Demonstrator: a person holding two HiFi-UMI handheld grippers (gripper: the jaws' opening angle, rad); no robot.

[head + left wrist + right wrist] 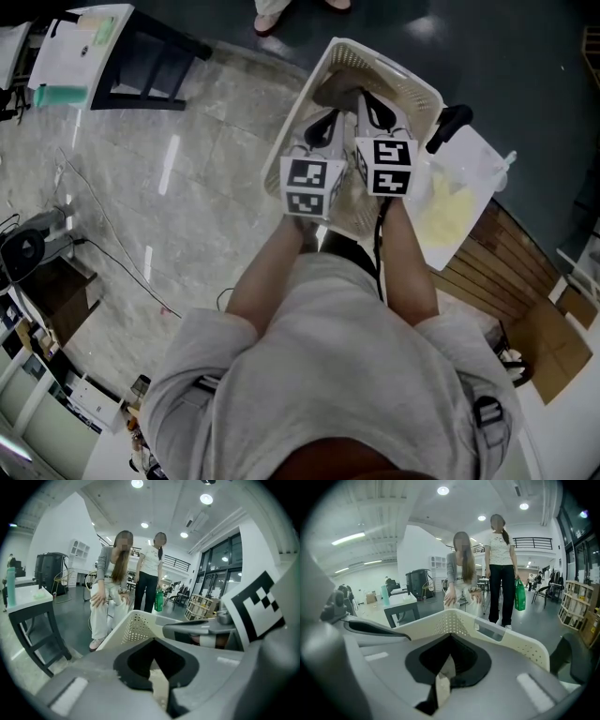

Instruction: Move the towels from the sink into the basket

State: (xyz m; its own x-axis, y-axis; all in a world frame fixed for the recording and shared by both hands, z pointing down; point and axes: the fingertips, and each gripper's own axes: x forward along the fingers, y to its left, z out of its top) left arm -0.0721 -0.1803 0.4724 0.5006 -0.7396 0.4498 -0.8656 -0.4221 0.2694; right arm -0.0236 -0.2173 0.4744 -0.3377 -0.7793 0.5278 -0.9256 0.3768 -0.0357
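Two grippers sit side by side over the white basket [412, 86] in the head view. The left gripper [330, 117] and right gripper [366, 98] both aim toward 12 o'clock. A grey-brown towel [339, 89] lies inside the basket, just past their tips. At 3 o'clock from the basket there's a white tub [487, 173] with a yellow cloth [448, 211] in it.

Left gripper view: the left gripper [152, 640] is closed right up, tips meeting, nothing pinched. The basket's perforated wall [133, 626] sits just beyond at 12 o'clock. Something pale shows through the slit nearer the camera, too close to make out.

Right gripper view: pretty much the same. The right gripper [451, 636] has its jaws together and isn't holding anything. There's a pale sliver in the seam at 6 o'clock, can't tell what it is. The basket rim [506, 639] runs across behind, and two people [478, 569] stand farther off at 12 o'clock.
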